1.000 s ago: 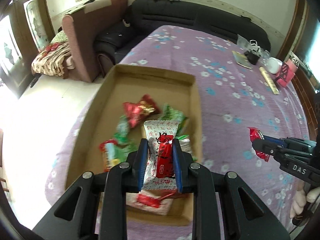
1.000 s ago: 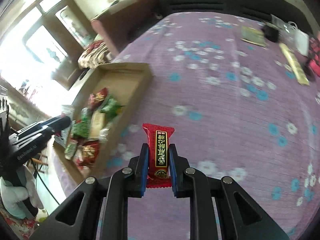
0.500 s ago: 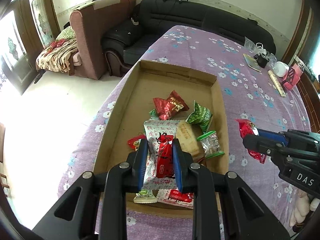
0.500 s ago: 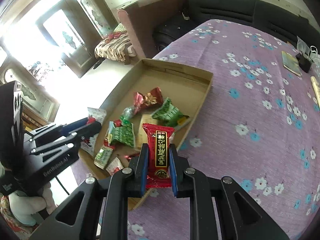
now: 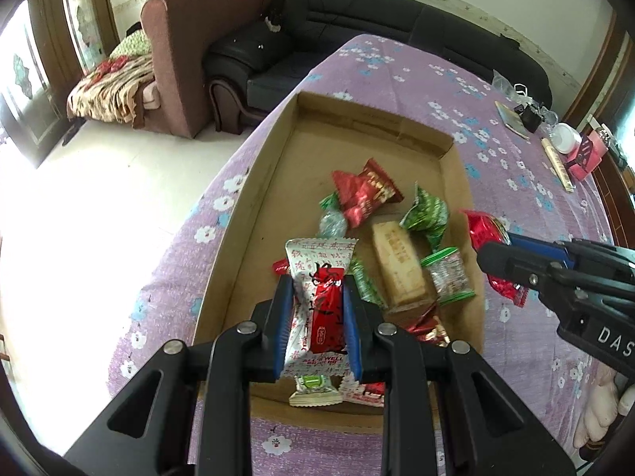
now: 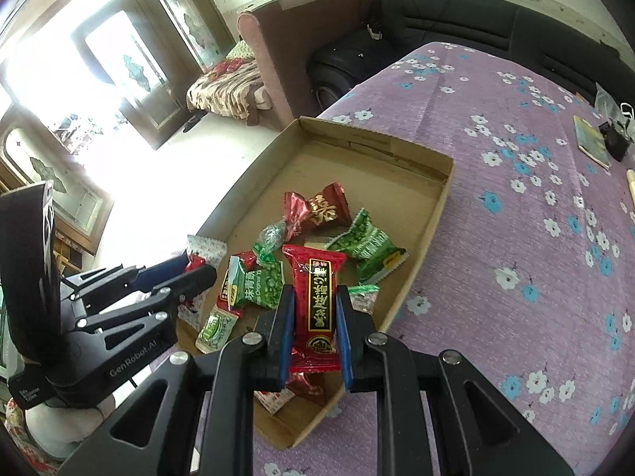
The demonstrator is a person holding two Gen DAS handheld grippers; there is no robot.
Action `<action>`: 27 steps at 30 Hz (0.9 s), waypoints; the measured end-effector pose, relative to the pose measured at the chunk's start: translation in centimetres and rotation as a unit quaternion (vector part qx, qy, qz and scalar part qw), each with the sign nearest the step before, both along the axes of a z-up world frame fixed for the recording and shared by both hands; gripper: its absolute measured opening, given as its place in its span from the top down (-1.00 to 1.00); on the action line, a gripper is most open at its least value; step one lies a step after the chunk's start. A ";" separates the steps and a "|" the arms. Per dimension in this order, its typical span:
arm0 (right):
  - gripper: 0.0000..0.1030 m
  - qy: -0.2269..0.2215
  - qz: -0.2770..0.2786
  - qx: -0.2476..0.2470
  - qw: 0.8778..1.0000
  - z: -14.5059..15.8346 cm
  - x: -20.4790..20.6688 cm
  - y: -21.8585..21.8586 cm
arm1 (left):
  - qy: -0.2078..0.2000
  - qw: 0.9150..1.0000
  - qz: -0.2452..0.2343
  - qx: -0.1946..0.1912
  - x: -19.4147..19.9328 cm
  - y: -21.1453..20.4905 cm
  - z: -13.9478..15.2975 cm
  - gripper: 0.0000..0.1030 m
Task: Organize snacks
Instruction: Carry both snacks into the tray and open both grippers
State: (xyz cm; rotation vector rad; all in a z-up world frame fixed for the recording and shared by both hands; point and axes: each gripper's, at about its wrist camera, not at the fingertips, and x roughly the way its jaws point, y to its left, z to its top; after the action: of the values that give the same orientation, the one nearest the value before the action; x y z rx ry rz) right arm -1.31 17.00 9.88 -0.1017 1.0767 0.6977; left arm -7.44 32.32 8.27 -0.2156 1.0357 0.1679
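A shallow cardboard box (image 5: 278,166) (image 6: 432,214) lies on the purple flowered tablecloth with several red, green and beige snack packets in it. My left gripper (image 5: 317,301) is shut on a white packet with a red label (image 5: 317,277), held above the box's near end. My right gripper (image 6: 315,309) is shut on a red packet with a black and gold strip (image 6: 315,297), held over the box's right side. In the left wrist view the right gripper (image 5: 500,254) comes in from the right with its red packet (image 5: 486,230). The left gripper (image 6: 190,269) shows at the left of the right wrist view.
A book (image 6: 591,141), a small black object (image 6: 613,139), a white bowl (image 5: 567,139) and a pink box (image 5: 587,154) lie at the table's far right. A dark sofa (image 5: 397,8) and a brown armchair (image 5: 190,51) stand beyond. The table edge runs just left of the box.
Both grippers have travelled with their packets toward the box. The right gripper came from over the bare cloth to above the box's right side; the left sits lower and closer over the snacks.
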 end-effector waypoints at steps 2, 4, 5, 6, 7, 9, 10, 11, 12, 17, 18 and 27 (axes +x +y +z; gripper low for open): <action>0.67 0.006 0.002 -0.002 1.000 -0.5 0.3 0.8 | 0.004 1.000 0.001 -0.003 0.1 0.3 -0.5 0.50; 0.67 0.017 0.005 0.000 1.000 -1.0 0.8 1.8 | 0.008 1.000 0.004 -0.007 0.2 0.7 -1.0 0.50; 0.67 0.022 0.005 0.001 1.000 -1.2 1.0 2.1 | 0.010 1.000 0.005 -0.009 0.3 1.0 -1.2 0.49; 0.67 0.028 0.005 0.001 1.000 -1.6 1.3 2.6 | 0.011 1.000 0.007 -0.011 0.4 1.2 -1.4 0.49; 0.67 0.034 0.004 0.001 0.999 -1.9 1.6 3.2 | 0.013 1.000 0.009 -0.014 0.6 1.4 -1.6 0.49; 0.67 0.042 0.003 -0.003 0.999 -2.6 2.2 4.2 | 0.014 1.000 0.013 -0.018 0.8 1.8 -2.0 0.49; 0.67 0.045 0.002 -0.003 0.999 -2.9 2.5 4.5 | 0.017 0.999 0.016 -0.021 1.0 2.1 -2.2 0.48; 0.67 0.050 0.000 -0.003 0.999 -3.2 2.8 4.8 | 0.018 0.999 0.021 -0.024 1.1 2.3 -2.4 0.48; 0.67 0.056 -0.002 -0.003 0.998 -3.5 3.1 5.2 | 0.019 0.999 0.024 -0.028 1.2 2.6 -2.5 0.48; 0.67 0.058 -0.008 -0.014 0.998 -4.5 3.8 6.1 | 0.011 0.999 0.027 -0.044 1.0 3.2 -2.4 0.42; 0.67 0.056 -0.009 -0.017 0.998 -4.6 4.0 6.4 | 0.009 0.999 0.026 -0.047 0.9 3.3 -2.3 0.42; 0.61 0.039 -0.002 -0.030 0.999 -4.8 4.5 7.9 | -0.020 0.999 0.023 -0.039 -0.4 3.3 0.0 0.07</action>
State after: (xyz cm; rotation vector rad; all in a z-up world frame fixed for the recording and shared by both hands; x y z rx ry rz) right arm 3.14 24.91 5.09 -0.1250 1.1728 0.6705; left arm -7.85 35.63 8.25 -0.3130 0.9990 0.1652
